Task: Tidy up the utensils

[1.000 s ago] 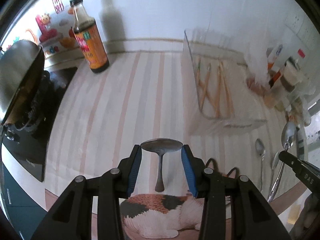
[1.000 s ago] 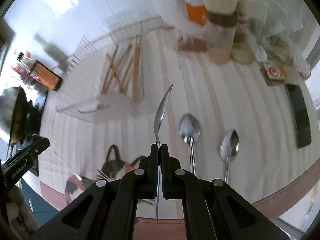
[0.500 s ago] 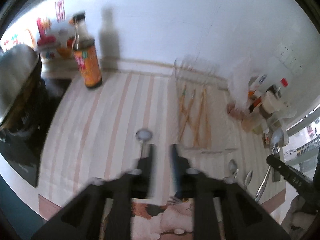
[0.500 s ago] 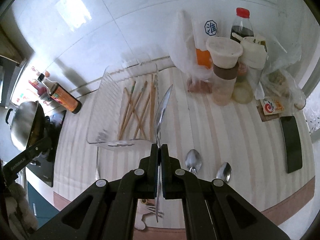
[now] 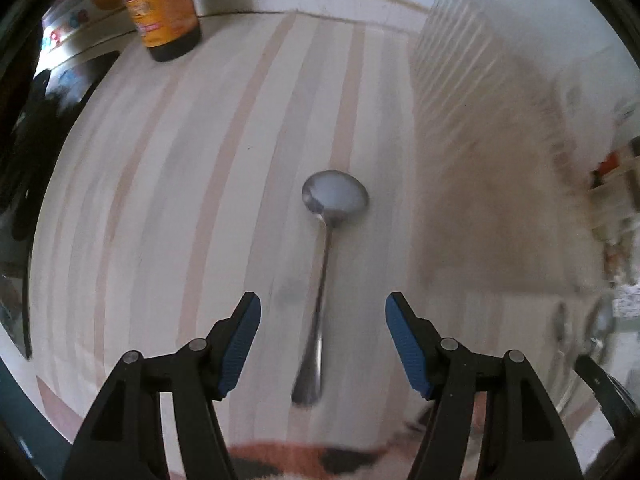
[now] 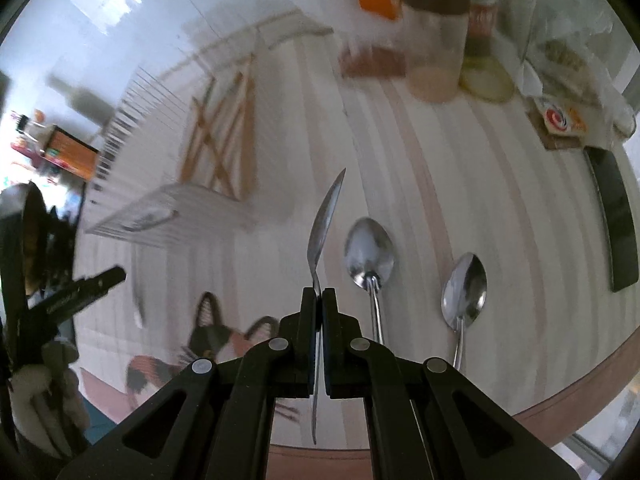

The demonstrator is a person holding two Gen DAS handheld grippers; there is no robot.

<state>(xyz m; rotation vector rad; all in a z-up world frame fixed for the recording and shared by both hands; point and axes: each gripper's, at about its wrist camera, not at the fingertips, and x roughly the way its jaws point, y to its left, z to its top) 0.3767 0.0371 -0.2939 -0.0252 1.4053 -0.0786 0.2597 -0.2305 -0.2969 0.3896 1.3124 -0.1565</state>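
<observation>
Dropped lower, the left claw (image 5: 323, 330) has just been spreading, leaving its spoon (image 5: 329, 240) flat on the striped bench (image 5: 180, 200), untouched; the right claw (image 6: 319, 300) pinches another spoon (image 6: 325, 216) mid-frame.

Left wrist view: clear tray (image 5: 472, 128) w/ contents smeared by blur; sauce bottle (image 5: 160, 4) cut off at top edge. Right wrist view: jars (image 6: 436, 28) cropped at top, labels unreadable.
</observation>
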